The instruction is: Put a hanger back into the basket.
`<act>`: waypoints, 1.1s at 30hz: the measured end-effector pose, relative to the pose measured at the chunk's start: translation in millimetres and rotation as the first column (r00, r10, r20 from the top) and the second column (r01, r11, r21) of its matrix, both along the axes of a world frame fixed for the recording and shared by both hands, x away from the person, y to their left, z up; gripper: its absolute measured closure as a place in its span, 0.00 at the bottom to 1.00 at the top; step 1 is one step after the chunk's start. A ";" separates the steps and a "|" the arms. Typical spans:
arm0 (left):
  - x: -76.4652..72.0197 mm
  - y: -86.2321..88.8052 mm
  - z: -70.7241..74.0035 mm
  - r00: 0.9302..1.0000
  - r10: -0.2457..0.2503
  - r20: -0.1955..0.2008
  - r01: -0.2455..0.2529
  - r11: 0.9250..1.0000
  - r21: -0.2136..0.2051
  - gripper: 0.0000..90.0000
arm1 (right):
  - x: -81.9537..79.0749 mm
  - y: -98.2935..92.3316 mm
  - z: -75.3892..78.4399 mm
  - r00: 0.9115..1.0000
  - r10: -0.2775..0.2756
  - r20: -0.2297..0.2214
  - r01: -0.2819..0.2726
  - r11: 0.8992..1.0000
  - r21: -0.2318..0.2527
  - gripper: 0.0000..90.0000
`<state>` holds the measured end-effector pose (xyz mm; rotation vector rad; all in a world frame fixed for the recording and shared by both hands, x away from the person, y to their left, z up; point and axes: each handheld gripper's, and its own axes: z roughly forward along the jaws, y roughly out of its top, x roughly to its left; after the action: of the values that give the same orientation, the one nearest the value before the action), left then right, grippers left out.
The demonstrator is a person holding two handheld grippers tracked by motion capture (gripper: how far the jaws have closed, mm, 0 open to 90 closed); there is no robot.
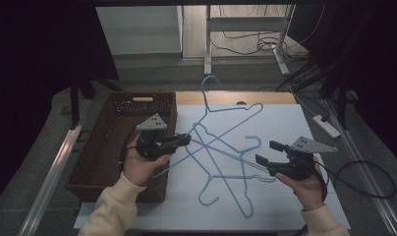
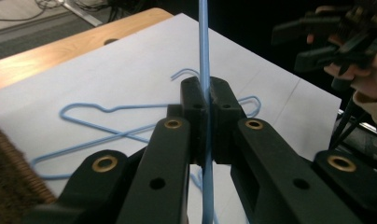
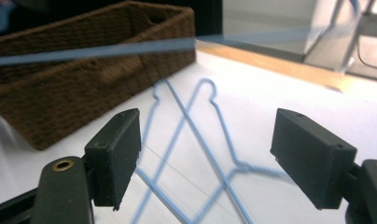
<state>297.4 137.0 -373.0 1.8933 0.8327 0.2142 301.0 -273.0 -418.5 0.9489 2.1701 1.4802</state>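
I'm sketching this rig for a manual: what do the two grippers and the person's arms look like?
Both the left gripper and right gripper are black, with two blocky jaws, brass-coloured rivets and a grey three-cornered plate on top. A black cable trails from the right one. The person wears cream sleeves.

The high view is dim overall, with near-black corners and dark surroundings on both sides; the white sheet [image 1: 285,128] on the counter is the brightest area, evenly lit with only faint shadows under the blue wire hangers [image 1: 226,147]. In the left gripper view, the near jaws look soft, and the sheet is washed out. In the right gripper view, a blue hanger wire [image 3: 107,49] crossing close to the lens is smeared and out of focus, the wicker basket [image 3: 60,93] slightly blurred.
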 end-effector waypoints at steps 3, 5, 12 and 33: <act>-0.2 14.2 4.0 1.000 0.028 0.013 -0.028 1.000 -0.005 0.96 | 1.2 -10.1 -16.2 0.999 -0.038 -0.026 0.038 0.999 -0.009 0.27; -0.7 21.9 6.6 0.999 0.043 0.020 -0.043 0.999 -0.006 0.96 | 1.8 -14.6 -22.9 0.998 -0.051 -0.039 0.050 0.999 -0.016 0.27; -2.8 47.7 13.2 0.995 0.088 0.043 -0.087 0.996 -0.021 0.96 | 3.3 -27.3 -39.0 0.993 -0.089 -0.071 0.088 0.996 -0.024 0.27; -11.8 118.4 9.3 0.973 0.219 0.079 -0.217 0.976 -0.030 0.96 | 6.6 -44.5 -61.0 0.981 -0.155 -0.116 0.150 0.987 -0.056 0.28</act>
<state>285.7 255.5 -363.7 1.7605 0.9834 0.4137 307.6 -317.5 -479.5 1.1874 2.1500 1.3263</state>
